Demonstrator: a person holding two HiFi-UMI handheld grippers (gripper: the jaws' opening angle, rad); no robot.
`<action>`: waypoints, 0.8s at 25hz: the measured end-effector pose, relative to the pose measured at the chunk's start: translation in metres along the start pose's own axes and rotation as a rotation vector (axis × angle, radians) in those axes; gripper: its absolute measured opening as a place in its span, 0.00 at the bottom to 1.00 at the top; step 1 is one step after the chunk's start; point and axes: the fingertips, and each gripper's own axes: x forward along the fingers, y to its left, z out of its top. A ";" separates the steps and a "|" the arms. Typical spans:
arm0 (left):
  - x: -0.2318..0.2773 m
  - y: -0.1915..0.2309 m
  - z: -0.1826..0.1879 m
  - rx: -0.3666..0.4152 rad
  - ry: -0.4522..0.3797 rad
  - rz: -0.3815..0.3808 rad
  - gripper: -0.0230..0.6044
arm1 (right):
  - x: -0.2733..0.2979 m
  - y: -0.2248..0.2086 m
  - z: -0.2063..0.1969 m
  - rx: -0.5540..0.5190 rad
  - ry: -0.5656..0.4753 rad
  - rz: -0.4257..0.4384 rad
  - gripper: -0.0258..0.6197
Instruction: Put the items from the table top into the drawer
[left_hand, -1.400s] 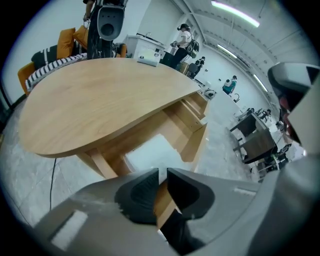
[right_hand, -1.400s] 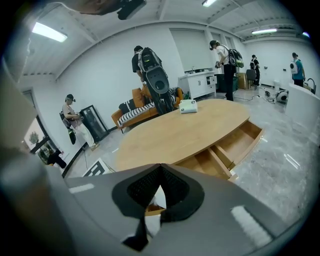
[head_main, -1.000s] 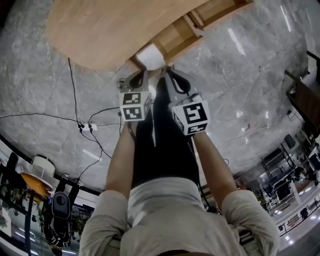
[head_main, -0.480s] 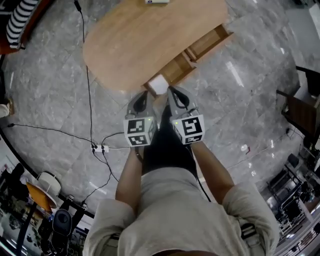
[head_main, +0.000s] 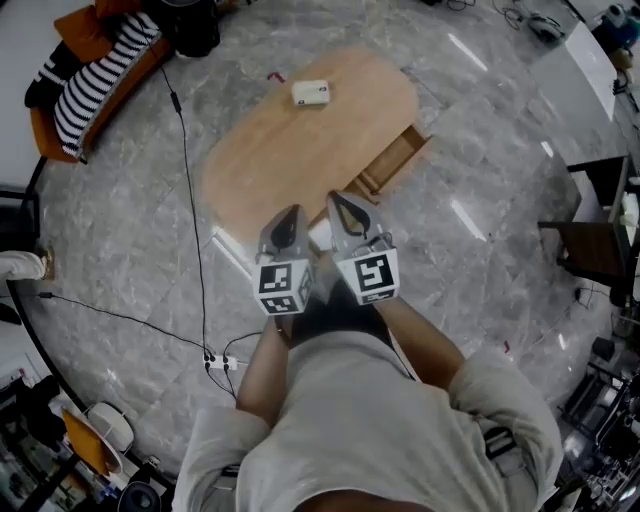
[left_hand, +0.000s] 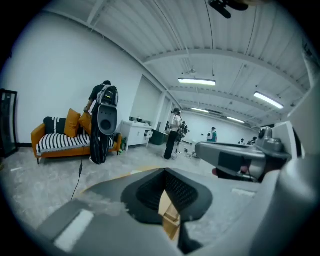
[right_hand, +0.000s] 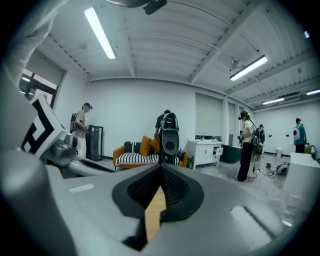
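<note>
Left gripper (head_main: 289, 212) and right gripper (head_main: 336, 198), clenched empty, now sit back from the table (head_main: 262, 170) (white box (head_main: 311, 93) newly visible, unfetched).

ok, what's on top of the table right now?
One small white box near the far edge of the wooden table; the rest of the visible top is bare. The near edge is covered by the left gripper and right gripper.

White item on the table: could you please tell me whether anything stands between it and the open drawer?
Nothing visible does. The white item lies on the table, and only bare wood runs from it to the open drawer at the right side. The left gripper and right gripper are shut, empty.
</note>
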 end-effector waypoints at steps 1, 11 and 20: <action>-0.004 -0.002 0.006 -0.015 -0.017 0.006 0.07 | -0.004 -0.001 0.008 0.001 -0.012 -0.008 0.05; -0.013 -0.032 0.071 0.052 -0.144 -0.048 0.07 | -0.021 -0.012 0.050 -0.031 -0.089 -0.024 0.05; -0.006 -0.055 0.087 0.095 -0.186 -0.026 0.07 | -0.035 -0.033 0.062 -0.024 -0.124 -0.010 0.05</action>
